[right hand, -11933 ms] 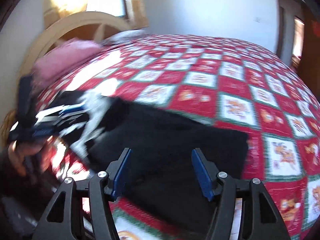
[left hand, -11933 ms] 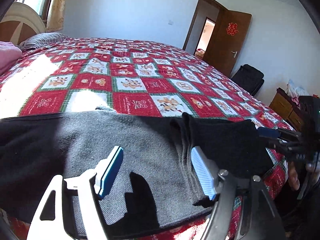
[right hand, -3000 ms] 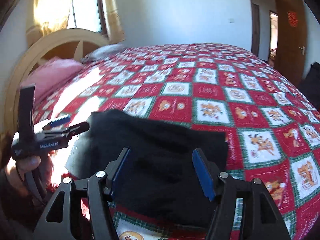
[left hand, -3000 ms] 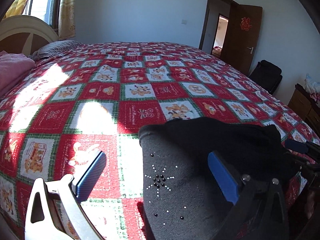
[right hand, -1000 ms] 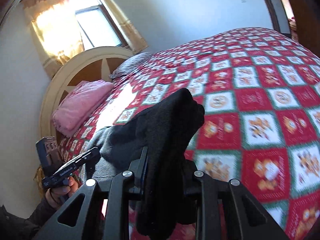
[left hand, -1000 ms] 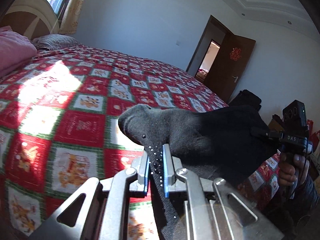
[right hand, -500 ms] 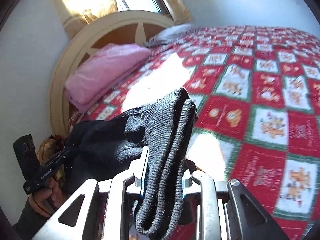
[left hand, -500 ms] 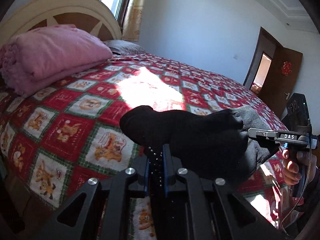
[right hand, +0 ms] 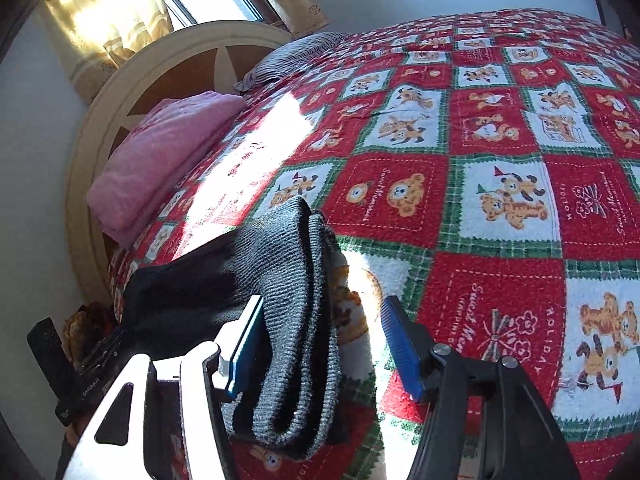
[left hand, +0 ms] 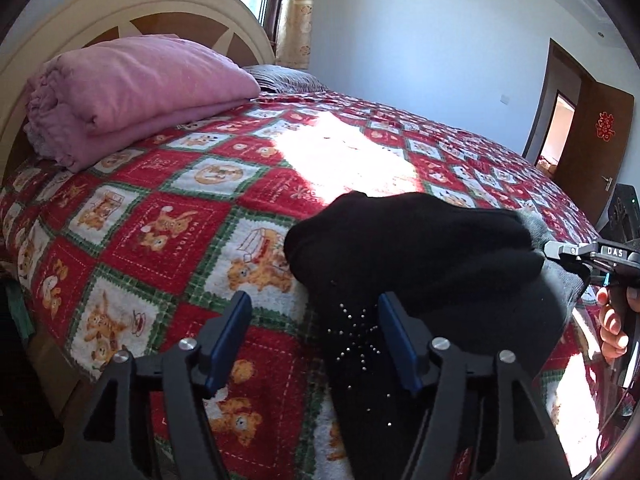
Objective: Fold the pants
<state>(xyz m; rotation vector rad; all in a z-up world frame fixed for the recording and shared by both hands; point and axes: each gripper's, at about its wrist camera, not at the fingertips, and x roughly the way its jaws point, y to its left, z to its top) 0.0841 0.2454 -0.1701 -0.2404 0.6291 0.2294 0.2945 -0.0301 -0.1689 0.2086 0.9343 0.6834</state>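
Pants (left hand: 432, 248) sit as a thick folded bundle on the bed (left hand: 168, 216), near the edge closest to the person, w/ the pink blanket (left hand: 132, 84) stacked well apart by the headboard (left hand: 132, 12). Dark knit fabric, several layers deep; a stud pattern shows on the near face in the left wrist view.

Left tool (left hand: 316, 344): jaws spread wide, nothing clamped. Its right pad (left hand: 394, 344) lies against or just beside the bundle's near side, left pad over bare bedspread. Right tool (right hand: 324, 352): also open, jaws apart. The grey ribbed end of the bundle (right hand: 296, 304) hangs between them, touching or nearly touching the left pad (right hand: 244, 348); right pad is clear of cloth. In the left wrist view the right tool's tip (left hand: 568, 250) sits at the far right end of the bundle, and the person's hand (left hand: 612, 320) shows below it.

Step, as I read it: release after setting down the folded pants, i.e. the fold looks basically done & this is the put-down. Layers look bunched rather than flat, esp. the rounded top.

Next move prob. calls for backing both tools straight off w/o snagging the knit, then maybe a press or tug to flatten & square the stack. Risk: the ribbed end catching a pad & pulling the fold open.
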